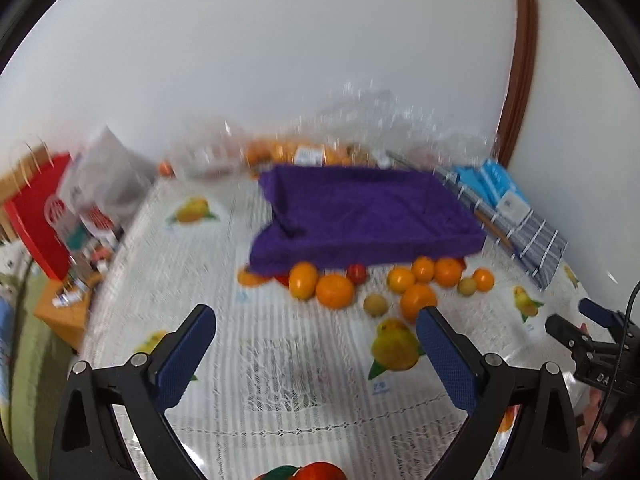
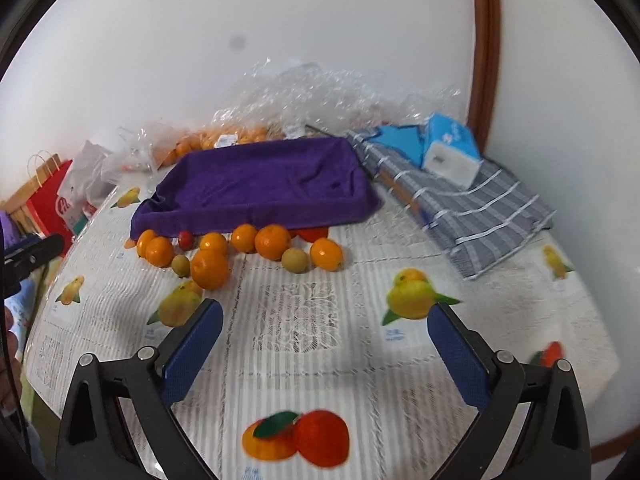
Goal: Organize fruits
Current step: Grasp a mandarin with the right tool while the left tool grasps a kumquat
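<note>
Several oranges [image 1: 335, 290] [image 2: 210, 269], two small greenish-brown fruits [image 1: 375, 305] [image 2: 295, 260] and a small red fruit [image 1: 357, 273] [image 2: 185, 239] lie loose on the tablecloth along the front of a tray lined with a purple cloth [image 1: 360, 216] [image 2: 260, 184]. The tray holds no fruit. My left gripper [image 1: 316, 314] is open and empty, hovering just short of the fruits. My right gripper [image 2: 326, 310] is open and empty, a little nearer than the fruits. The right gripper also shows at the right edge of the left wrist view [image 1: 592, 320].
A white lace tablecloth [image 2: 300, 320] with printed fruit pictures covers the table. Behind the tray are clear plastic bags with oranges [image 2: 224, 138]. A grey striped cloth [image 2: 480, 208] with a blue tissue pack [image 2: 450, 148] lies at right. A red paper bag [image 1: 36, 216] stands at left.
</note>
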The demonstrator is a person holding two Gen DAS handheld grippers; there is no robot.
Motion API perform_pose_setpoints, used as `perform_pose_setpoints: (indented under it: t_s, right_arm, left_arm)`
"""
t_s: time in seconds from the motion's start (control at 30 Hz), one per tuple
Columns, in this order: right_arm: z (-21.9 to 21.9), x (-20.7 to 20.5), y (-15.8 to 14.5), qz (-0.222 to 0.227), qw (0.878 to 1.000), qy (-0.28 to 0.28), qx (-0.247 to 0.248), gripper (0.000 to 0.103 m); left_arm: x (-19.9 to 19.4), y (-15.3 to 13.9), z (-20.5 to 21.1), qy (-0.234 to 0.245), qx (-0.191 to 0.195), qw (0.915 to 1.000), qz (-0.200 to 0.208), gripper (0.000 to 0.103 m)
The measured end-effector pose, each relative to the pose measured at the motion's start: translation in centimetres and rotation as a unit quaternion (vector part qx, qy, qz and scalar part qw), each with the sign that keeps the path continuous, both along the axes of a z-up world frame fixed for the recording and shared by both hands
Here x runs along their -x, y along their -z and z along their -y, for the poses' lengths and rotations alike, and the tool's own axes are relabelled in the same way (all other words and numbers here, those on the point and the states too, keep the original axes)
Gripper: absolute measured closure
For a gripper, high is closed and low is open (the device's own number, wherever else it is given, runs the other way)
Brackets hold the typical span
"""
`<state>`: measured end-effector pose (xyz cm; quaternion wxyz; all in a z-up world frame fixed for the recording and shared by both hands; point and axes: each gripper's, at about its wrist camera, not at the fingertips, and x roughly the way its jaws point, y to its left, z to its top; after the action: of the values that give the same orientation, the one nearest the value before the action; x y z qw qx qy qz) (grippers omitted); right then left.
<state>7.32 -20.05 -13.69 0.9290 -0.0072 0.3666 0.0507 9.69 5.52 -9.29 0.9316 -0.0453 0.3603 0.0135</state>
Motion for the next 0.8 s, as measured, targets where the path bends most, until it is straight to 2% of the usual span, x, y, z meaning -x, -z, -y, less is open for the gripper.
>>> perform_pose_setpoints:
  t_s: [0.2,0.27,0.33,0.43,0.63,0.8]
  right_arm:
    - [0.2,-3.8,3.4,-0.019,1.000,0.012,0.021,0.011]
    - [0.3,-5.2,4.2,-0.024,1.000,0.007,0.012,0.016]
    - [0.5,-6.7,4.9,-0.034,0.999,0.005,0.005,0.027]
    - [0.4,-8.7,5.9,-0.042,0.999,-0.003,0.012,0.033]
    - [0.1,-11.1,7.2,-0.047,0.998,-0.016,0.033,0.044]
    - [0.1,-11.9,7.5,-0.047,0.998,-0.030,0.033,0.044]
  left_arm:
    - [-2.5,3.8,-1.2,0.004,-0.006,0.9994,-0.034,0.004]
    - [-3.1,4.9,-1.6,0.013,0.005,0.9990,-0.043,0.006]
    - [-3.7,6.1,-1.9,0.014,0.012,0.9983,-0.055,0.008]
    - [-4.4,7.3,-2.4,0.016,0.014,0.9976,-0.065,0.008]
    - [-4.9,8.1,-3.0,0.017,0.023,0.9978,-0.060,0.008]
    - [-5.2,8.7,-3.4,0.007,0.022,0.9987,-0.046,0.008]
